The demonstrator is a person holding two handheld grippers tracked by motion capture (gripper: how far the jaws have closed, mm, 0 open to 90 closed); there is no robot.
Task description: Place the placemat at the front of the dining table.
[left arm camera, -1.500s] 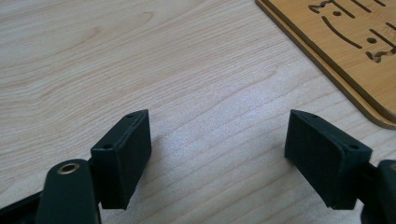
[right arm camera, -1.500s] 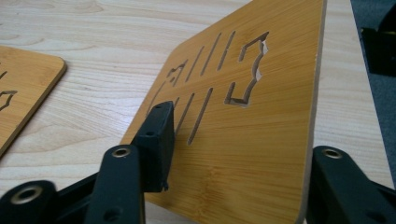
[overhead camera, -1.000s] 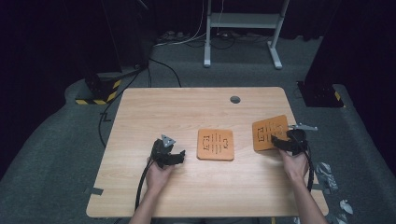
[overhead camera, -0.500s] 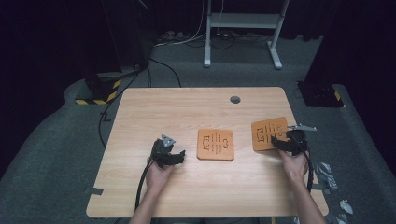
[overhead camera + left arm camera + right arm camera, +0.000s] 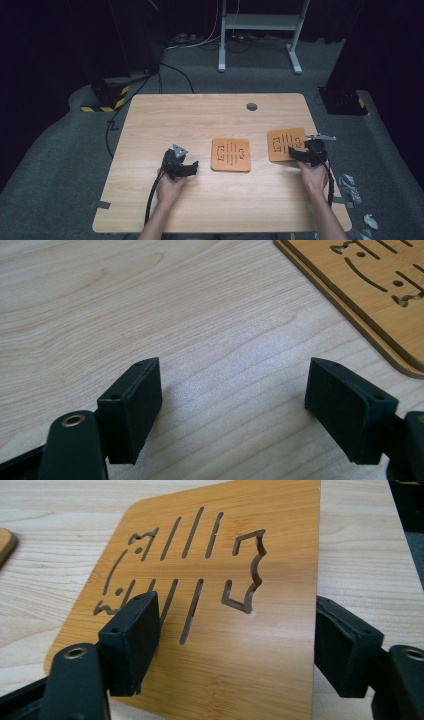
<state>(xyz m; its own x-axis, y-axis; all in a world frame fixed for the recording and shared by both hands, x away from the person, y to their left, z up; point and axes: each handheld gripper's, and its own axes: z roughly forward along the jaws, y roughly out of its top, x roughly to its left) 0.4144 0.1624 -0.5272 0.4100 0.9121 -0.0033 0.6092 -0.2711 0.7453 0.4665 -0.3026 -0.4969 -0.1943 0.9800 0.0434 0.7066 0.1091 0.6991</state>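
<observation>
Two bamboo boards with a fish cut-out lie on the wooden table (image 5: 200, 120). One board (image 5: 230, 154) sits mid-table, and its corner (image 5: 370, 285) shows at the upper right of the left gripper view. My left gripper (image 5: 187, 167) (image 5: 232, 410) rests just left of it, open, with bare table between the pads. The other board (image 5: 285, 142) (image 5: 220, 580) lies near the right edge. My right gripper (image 5: 296, 154) (image 5: 232, 645) straddles its near end. Its jaws have just been opening: one pad is over the board, the other beyond its edge, and neither presses.
A round cable hole (image 5: 251, 106) sits at the table's far side. A white stand (image 5: 260, 20) and cables lie on the floor behind. A yellow-and-black striped block (image 5: 107, 97) sits off the far left corner. Scraps (image 5: 350, 182) lie right of the table.
The right-hand board has shifted slightly nearer and to the left, and now lies flat. The left hand and the middle board have not moved.
</observation>
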